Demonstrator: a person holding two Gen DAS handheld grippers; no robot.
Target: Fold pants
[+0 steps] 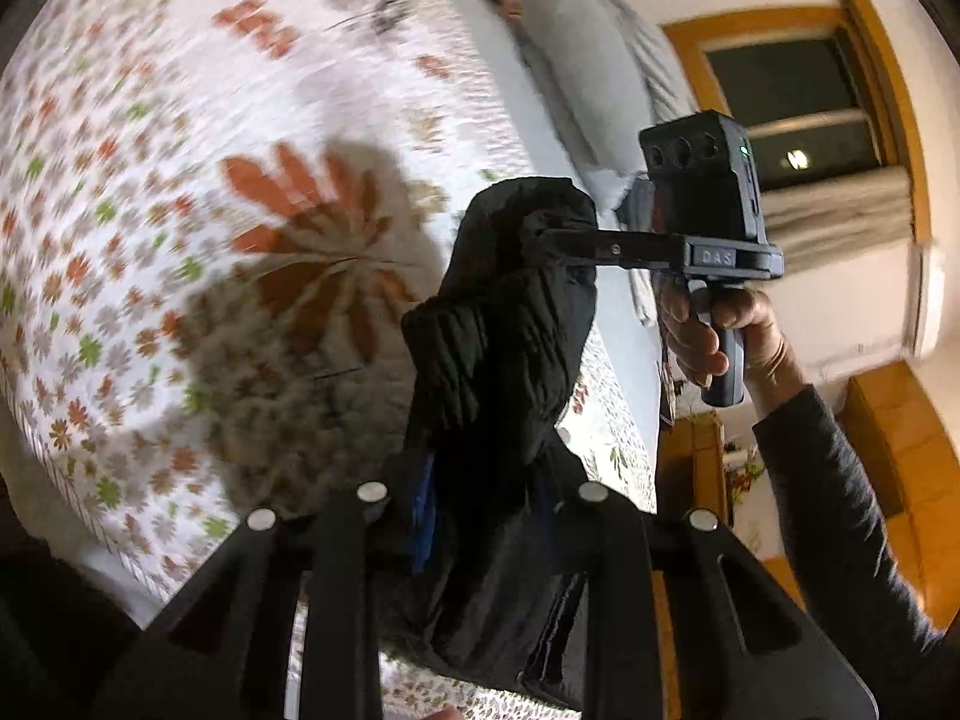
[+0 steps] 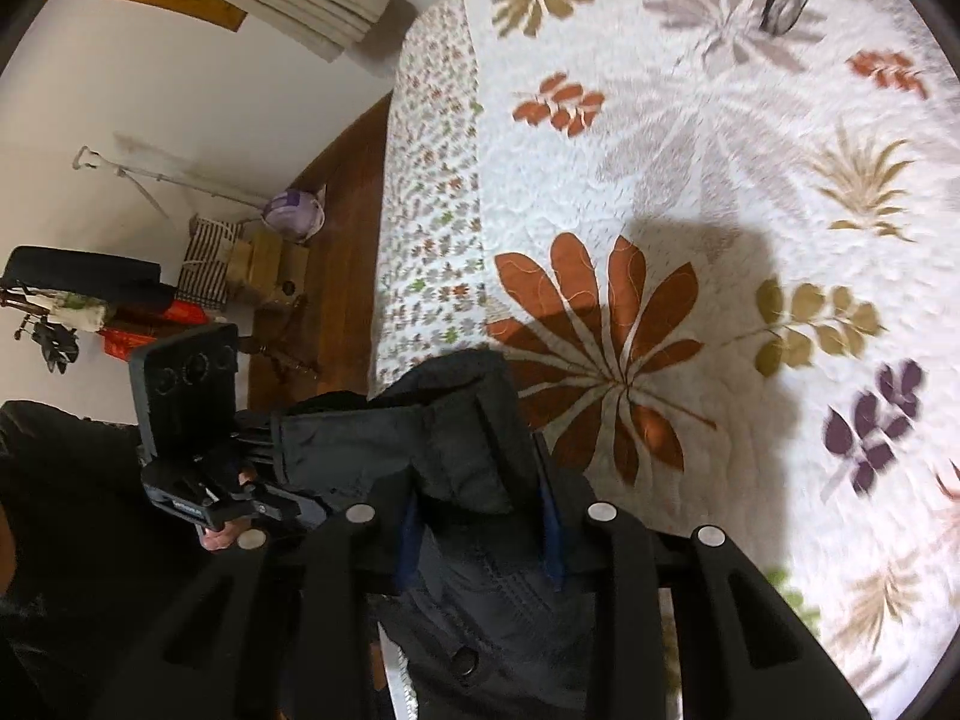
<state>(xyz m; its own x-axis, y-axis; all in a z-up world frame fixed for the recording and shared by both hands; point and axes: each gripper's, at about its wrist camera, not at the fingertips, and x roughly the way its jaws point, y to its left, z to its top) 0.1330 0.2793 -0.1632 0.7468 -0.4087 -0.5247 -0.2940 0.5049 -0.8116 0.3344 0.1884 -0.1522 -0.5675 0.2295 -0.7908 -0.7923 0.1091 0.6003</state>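
A: Right, entry. Where are the pants (image 1: 504, 324)?

B: Off the bed (image 1: 180, 138), dark quilted cloth hanging between the two tools. Left hand-held gripper (image 1: 480, 504) is clenched on one bunch of it; right hand-held gripper (image 1: 540, 234) is clamped on another bunch, seen side-on from the left camera.

A: Long axis?

B: Runs roughly from one grip to the other, with slack folds between. Both grips hold the cloth directly, so neither hand is nearer. From the right camera the cloth fills the jaws and the flowered bedspread (image 2: 720, 210) lies beyond.

A: Surroundings?

B: Wood floor (image 2: 342, 252) beside the bed, bags against the wall, a wood-framed window (image 1: 798, 114). Judged: laying down comes next.
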